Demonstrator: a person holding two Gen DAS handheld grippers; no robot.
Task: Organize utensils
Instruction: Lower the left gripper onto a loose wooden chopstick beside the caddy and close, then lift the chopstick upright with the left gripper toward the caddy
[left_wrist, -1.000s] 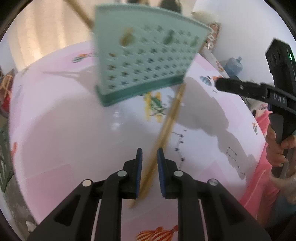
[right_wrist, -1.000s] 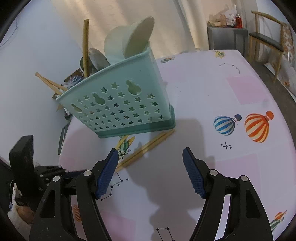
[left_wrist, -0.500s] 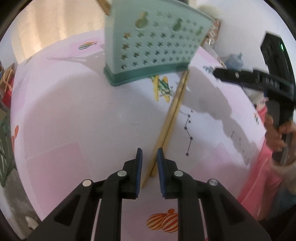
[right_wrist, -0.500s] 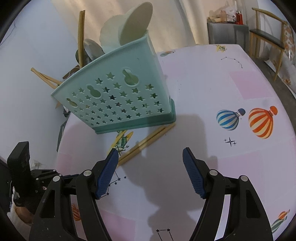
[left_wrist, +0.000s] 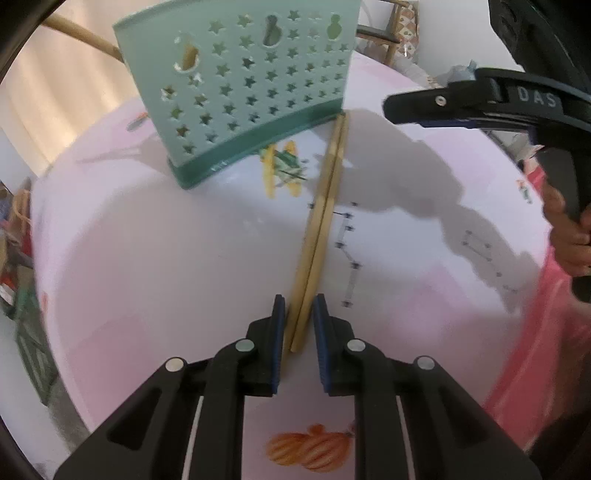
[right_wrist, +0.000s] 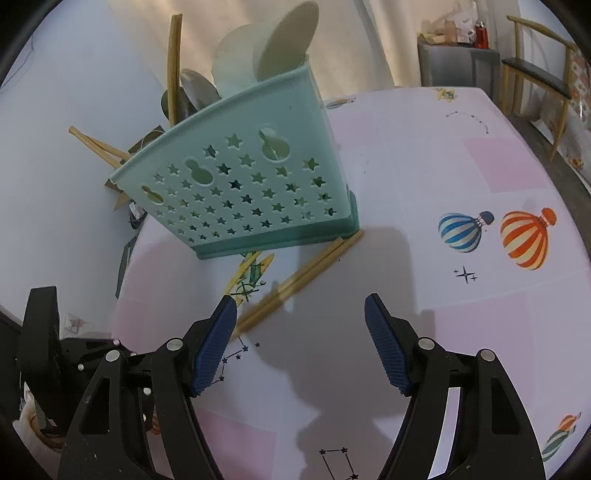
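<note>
Left wrist view: left tool (left_wrist: 298, 325) has its jaws close together around the near end of a pair of wooden chopsticks (left_wrist: 321, 229). There's a sliver of gap on each side, so I can't tell whether the pads actually press the sticks. The chopsticks lie side by side on the bench (left_wrist: 147, 258), and their far tips touch the base corner of the teal utensil holder (left_wrist: 251, 92). The holder has star cutouts and stands upright on a darker green base. A wooden handle (left_wrist: 81, 33) pokes out past its left side. The right tool (left_wrist: 443, 101) is seen side-on at upper right, above the bench, with a hand (left_wrist: 569, 236) wrapped around its grip. The pink bench cover has printed patterns: a yellow plane (left_wrist: 282, 168) just beside the sticks and an orange balloon (left_wrist: 310, 448) near the bottom edge.

Right wrist view: right tool (right_wrist: 301, 343) is spread wide with nothing between the pads, over bare bench. This view alone shows the holder's contents: a pale ladle or spoon head (right_wrist: 273, 48), a dark spoon (right_wrist: 192, 92) and more chopsticks (right_wrist: 173, 62) sticking up. It also shows loose sticks (right_wrist: 96, 146) jutting out at the holder's far left. The pair on the bench runs diagonally from the holder's corner toward the left pad. The left tool's body (right_wrist: 48, 354) sits at lower left; its jaws are hidden here. Blue and orange balloon prints (right_wrist: 495, 232) are off to the right, and a chair (right_wrist: 535, 74) stands beyond the bench.
</note>
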